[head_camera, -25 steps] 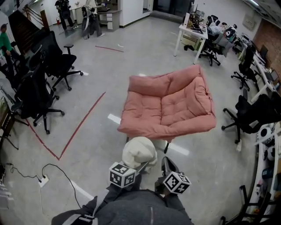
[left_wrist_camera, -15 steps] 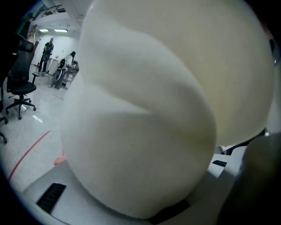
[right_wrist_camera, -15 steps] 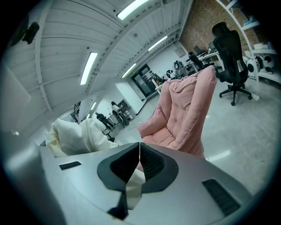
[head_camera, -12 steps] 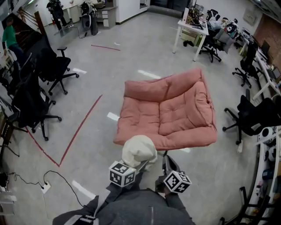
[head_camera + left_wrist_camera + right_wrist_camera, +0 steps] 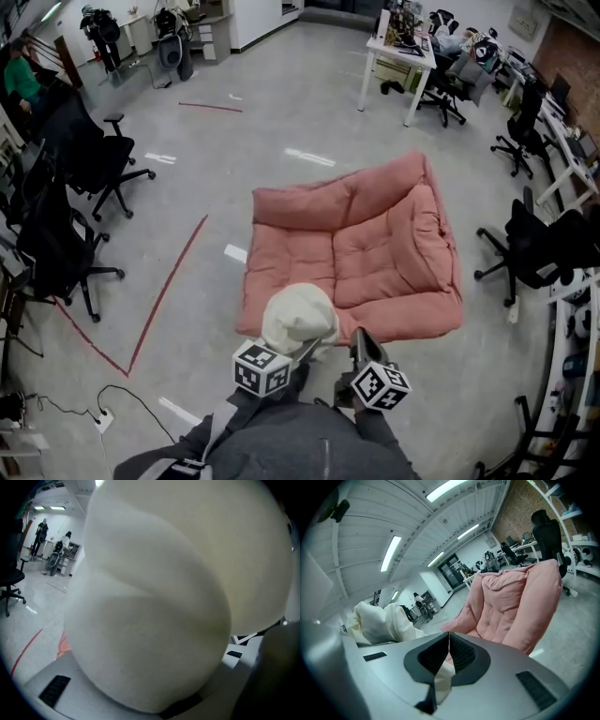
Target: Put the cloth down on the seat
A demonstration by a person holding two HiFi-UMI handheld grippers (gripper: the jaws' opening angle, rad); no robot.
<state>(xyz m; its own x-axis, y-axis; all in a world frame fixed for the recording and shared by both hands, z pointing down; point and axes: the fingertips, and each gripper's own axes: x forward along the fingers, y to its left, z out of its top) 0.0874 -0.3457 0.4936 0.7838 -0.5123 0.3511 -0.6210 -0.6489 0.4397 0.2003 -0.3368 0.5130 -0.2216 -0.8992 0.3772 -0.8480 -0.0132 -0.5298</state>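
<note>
The pink cushioned seat (image 5: 356, 253) stands open on the grey floor just ahead of me; in the right gripper view the seat (image 5: 515, 606) rises at the right. A cream cloth (image 5: 298, 319) is bunched into a ball over the seat's front edge. My left gripper (image 5: 295, 356) is shut on it, and the cloth (image 5: 164, 597) fills nearly all of the left gripper view, hiding the fingertips. My right gripper (image 5: 359, 345) is beside the bundle; its jaws (image 5: 449, 641) meet at the tips with a cream fold of cloth (image 5: 442, 681) pinched behind them. The cloth bundle (image 5: 384, 620) shows at its left.
Black office chairs (image 5: 89, 155) stand at the left and another black chair (image 5: 534, 248) at the right. A white desk (image 5: 398, 56) is at the back. Red tape (image 5: 164, 291) runs across the floor; a power strip with cable (image 5: 98, 417) lies at lower left. People stand far back left.
The seat has come nearer in the head view. The cloth bundle, earlier over bare floor in front of the seat, now overlaps its front edge. Both grippers keep their hold.
</note>
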